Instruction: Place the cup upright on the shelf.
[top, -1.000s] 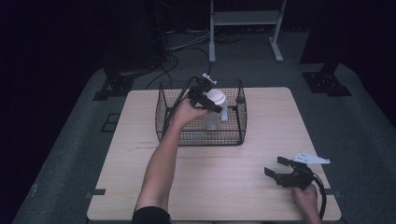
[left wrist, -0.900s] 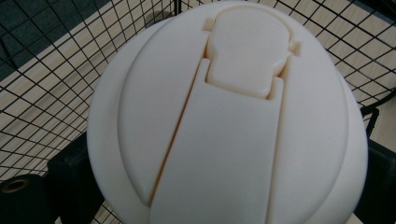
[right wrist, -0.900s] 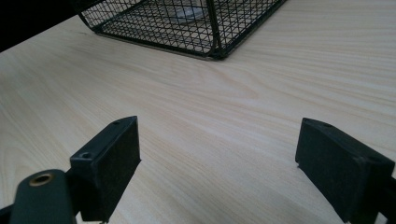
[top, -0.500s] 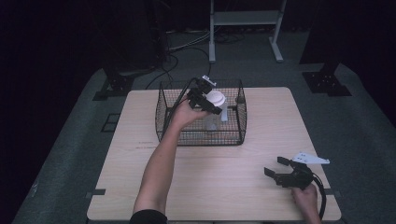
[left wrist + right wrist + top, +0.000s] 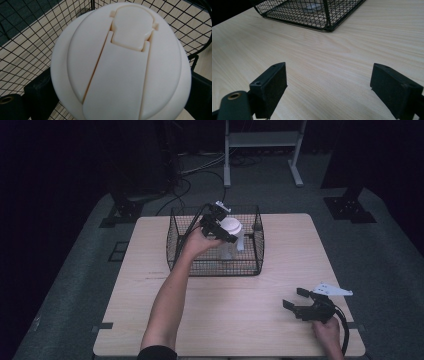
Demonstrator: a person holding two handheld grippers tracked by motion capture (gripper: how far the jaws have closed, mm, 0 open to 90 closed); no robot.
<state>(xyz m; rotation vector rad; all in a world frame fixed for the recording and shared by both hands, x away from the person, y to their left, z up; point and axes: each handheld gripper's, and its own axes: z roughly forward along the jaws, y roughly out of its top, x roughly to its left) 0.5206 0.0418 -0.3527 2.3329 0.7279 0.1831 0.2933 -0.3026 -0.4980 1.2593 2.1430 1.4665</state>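
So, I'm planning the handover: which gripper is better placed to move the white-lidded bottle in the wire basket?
Left. The left gripper has its jaws around the bottle in the basket; the right gripper rests open near the table edge.

so the lid (image 5: 120, 62) looks like smooth cream plastic, kinda satin, soft sheen but not really glossy, with moulded seams around the flip tab. body of the bottle (image 5: 229, 247) under it looks clear, see-through plastic i think. basket (image 5: 215, 240) is thin black wire mesh, coated metal, slightly shiny on the thicker frame rods. table (image 5: 342, 50) is pale wood grain, matt and smooth, probably laminate. left gripper (image 5: 220, 226) and right gripper (image 5: 329, 92) both have matt black jaw pads, a bit grainy, plus a brassy metal insert on the right one
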